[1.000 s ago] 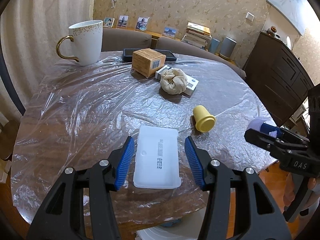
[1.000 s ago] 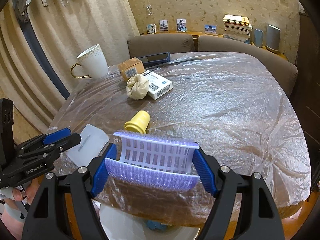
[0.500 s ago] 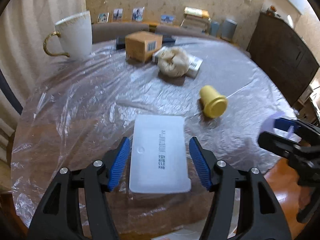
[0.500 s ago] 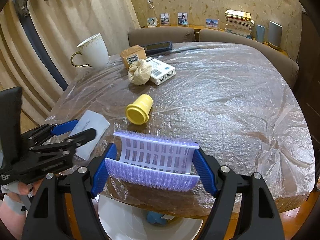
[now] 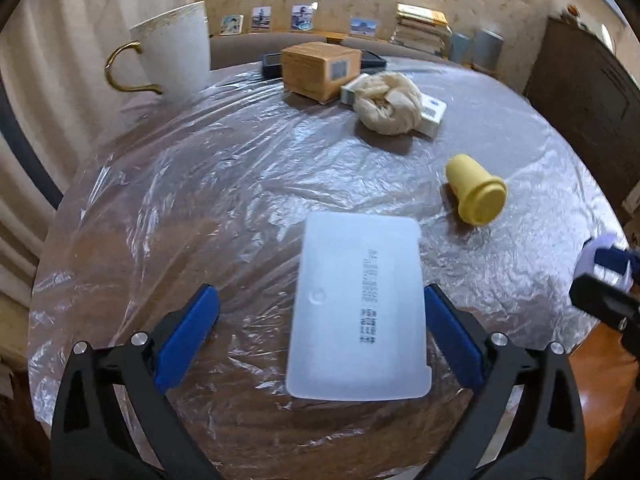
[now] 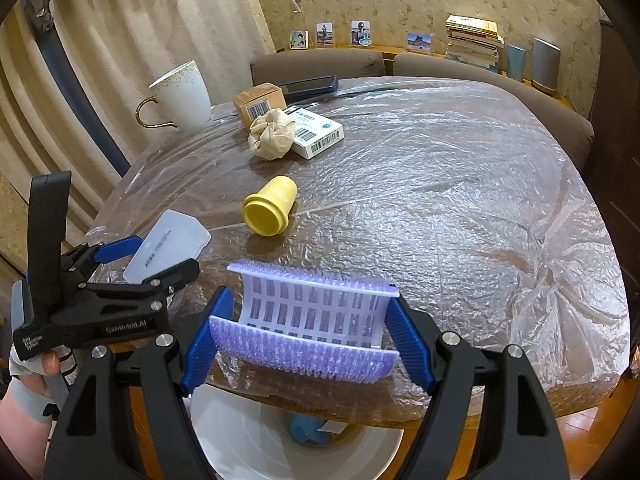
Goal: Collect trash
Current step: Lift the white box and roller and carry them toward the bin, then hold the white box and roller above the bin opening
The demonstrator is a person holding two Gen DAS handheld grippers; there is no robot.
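Note:
My left gripper (image 5: 320,332) is open wide, its blue fingers either side of a flat frosted white plastic lid (image 5: 358,304) lying at the table's near edge; the right finger is close to the lid, the left one well apart. The lid also shows in the right wrist view (image 6: 168,246) with the left gripper (image 6: 148,260) around it. My right gripper (image 6: 306,334) is shut on a purple plastic brush (image 6: 312,320) held over the near table edge. A yellow cup (image 5: 476,194) lies on its side. A crumpled beige wad (image 5: 388,102) sits farther back.
A white bin (image 6: 248,432) stands below the table edge under my right gripper. At the back are a white mug (image 5: 172,52), a brown box (image 5: 320,68), a white barcoded box (image 6: 316,130) and a dark tablet (image 6: 310,84). Plastic sheet covers the table (image 6: 460,200).
My left gripper has opened much wider around the white lid and moved forward over it. My right gripper, still holding the brush, has shifted slightly.

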